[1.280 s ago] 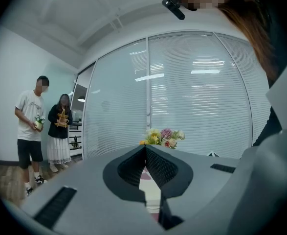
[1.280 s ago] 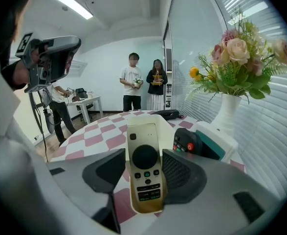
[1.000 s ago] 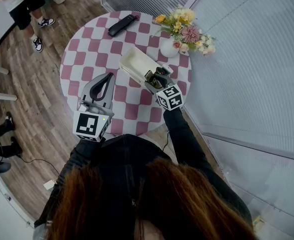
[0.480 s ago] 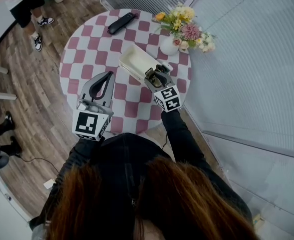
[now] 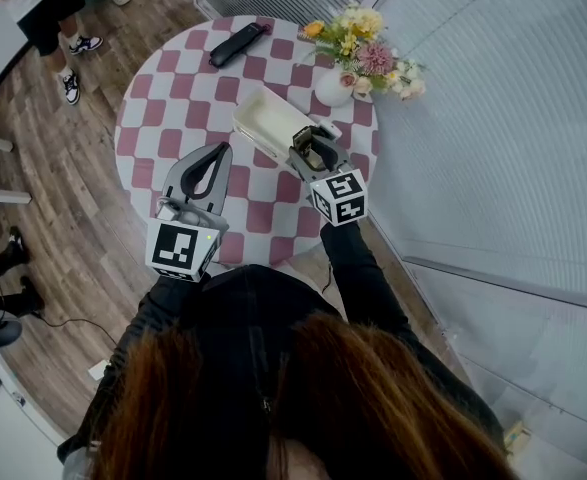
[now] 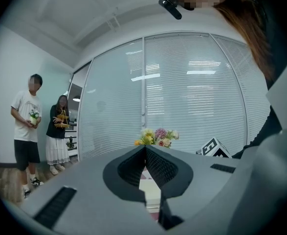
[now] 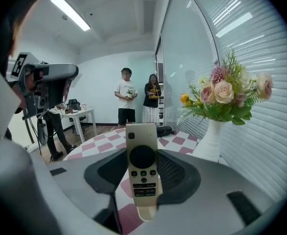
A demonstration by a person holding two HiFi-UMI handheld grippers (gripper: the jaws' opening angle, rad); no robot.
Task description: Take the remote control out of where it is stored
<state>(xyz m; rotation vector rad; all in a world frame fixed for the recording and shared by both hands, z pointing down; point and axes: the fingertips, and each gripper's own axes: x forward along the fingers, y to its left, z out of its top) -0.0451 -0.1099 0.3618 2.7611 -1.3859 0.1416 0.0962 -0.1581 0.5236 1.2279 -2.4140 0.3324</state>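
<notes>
Holding the cream remote control (image 7: 143,165) in the right tool (image 5: 309,150), pinched by its two long edges after just narrowing the jaws onto it. Upright in the grip, buttons facing the right gripper view (round black pad above, small keys beneath), lower end down between the jaws. From the head view: up at the near right end of the open cream tray (image 5: 261,120), just over it, contact with the rim not discernible. Holding the left tool (image 5: 217,154) closed on nothing, tips pressed together, above the near left part of the round checkered surface (image 5: 158,103), apart from the tray. Near the tray's right side, a white vase of flowers (image 5: 335,90). At the far edge of the surface, a long black object (image 5: 237,45), too small to identify. Two people (image 7: 127,102) standing in the background of the right gripper view.
</notes>
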